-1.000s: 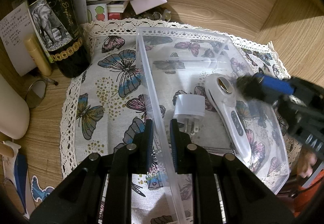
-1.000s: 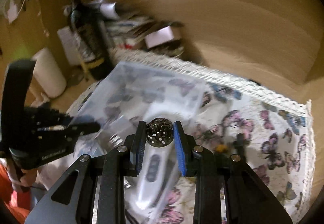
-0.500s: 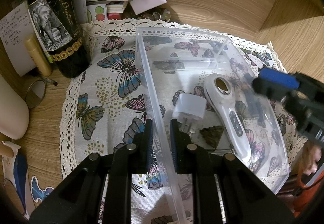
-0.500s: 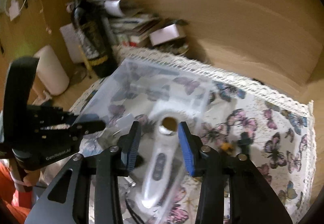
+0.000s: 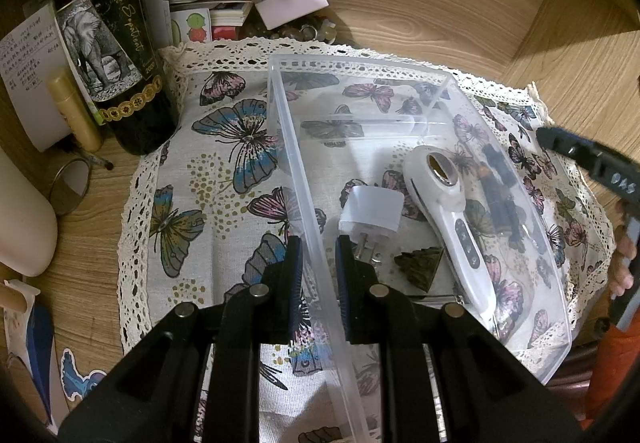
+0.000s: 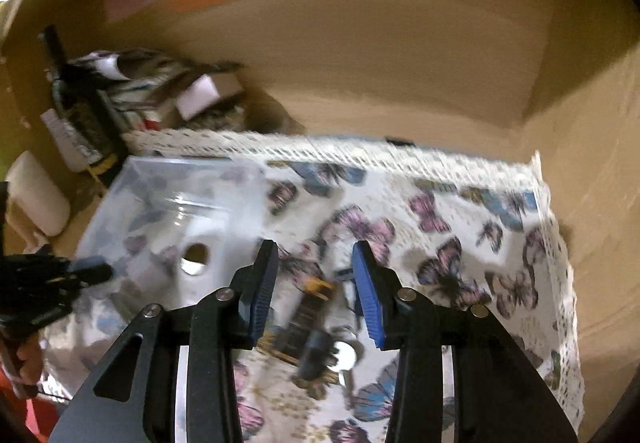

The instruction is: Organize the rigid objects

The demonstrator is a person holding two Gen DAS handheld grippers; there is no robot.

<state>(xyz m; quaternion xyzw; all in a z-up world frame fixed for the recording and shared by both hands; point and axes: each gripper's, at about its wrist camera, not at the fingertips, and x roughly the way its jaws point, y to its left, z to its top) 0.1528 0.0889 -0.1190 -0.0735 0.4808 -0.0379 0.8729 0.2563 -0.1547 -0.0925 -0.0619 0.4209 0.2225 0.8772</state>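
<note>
The left tool (image 5: pixel 316 275) is clamped on the near wall of the clear plastic bin (image 5: pixel 420 67), which rests on the lace-edged butterfly cloth (image 5: pixel 224 163). Inside the bin lie a glossy white handheld device (image 5: pixel 448 203), a white plug adapter (image 5: pixel 374 209) and a dark ridged cone (image 5: pixel 420 263). The right tool (image 6: pixel 314 279) stands wide apart, empty, above blurred dark objects beside the bin.

Motion blur is smearing my right wrist view, leaving the dark objects (image 6: pixel 310 317) between my fingers unidentifiable. The clear bin's wall (image 5: pixel 516 195) is veiling dark items outside it.
</note>
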